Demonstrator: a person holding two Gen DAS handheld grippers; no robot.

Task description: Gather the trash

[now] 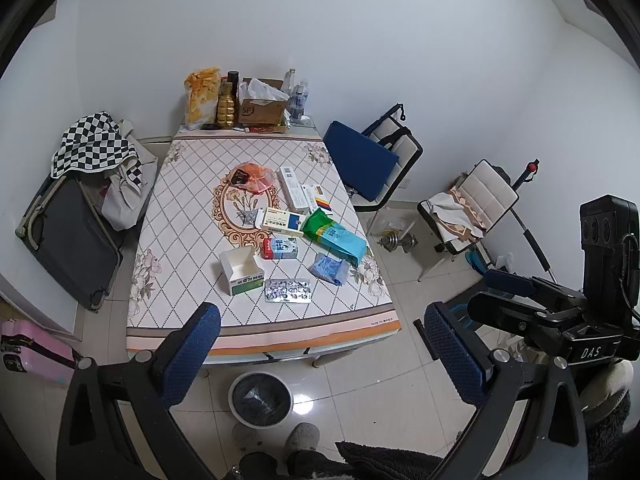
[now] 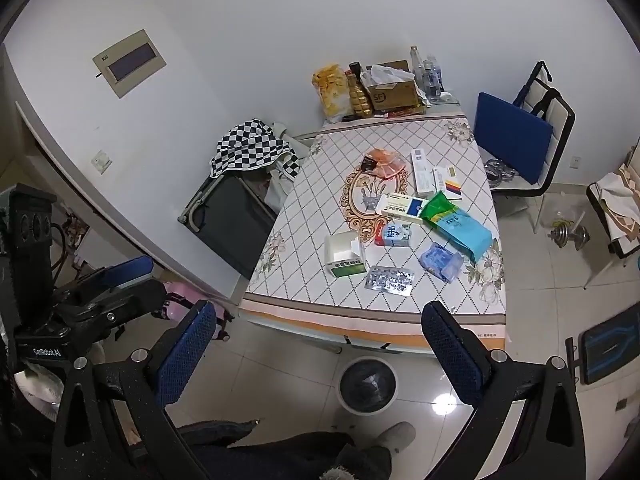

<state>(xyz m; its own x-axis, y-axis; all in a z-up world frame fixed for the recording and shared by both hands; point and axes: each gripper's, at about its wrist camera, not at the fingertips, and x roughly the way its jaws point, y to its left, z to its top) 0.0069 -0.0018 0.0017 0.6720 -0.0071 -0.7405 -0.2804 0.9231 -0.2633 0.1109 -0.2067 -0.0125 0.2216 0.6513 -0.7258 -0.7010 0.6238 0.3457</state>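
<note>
Trash lies on a table with a patterned cloth (image 1: 180, 208) (image 2: 320, 200): an open green-and-white box (image 1: 242, 272) (image 2: 344, 254), a blister pack (image 1: 288, 291) (image 2: 390, 280), a blue wrapper (image 1: 330, 269) (image 2: 440, 260), a green-and-teal bag (image 1: 336, 238) (image 2: 458, 224), a small milk carton (image 1: 280, 249) (image 2: 394, 235), medicine boxes (image 1: 282, 222) (image 2: 402, 206) and an orange bag (image 1: 252, 176) (image 2: 384, 164). A white bin with a black liner (image 1: 261, 400) (image 2: 367, 386) stands on the floor before the table. My left gripper (image 1: 320, 360) and right gripper (image 2: 320, 356) are open and empty, above the floor short of the table.
A cardboard box (image 1: 262, 110), bottles and a snack bag stand at the table's far end. A blue-cushioned chair (image 1: 364, 160) is to the right, a suitcase (image 1: 72, 236) with checkered cloth to the left. Dumbbells (image 1: 396, 240) lie on the floor. A pink case (image 1: 32, 356) stands at left.
</note>
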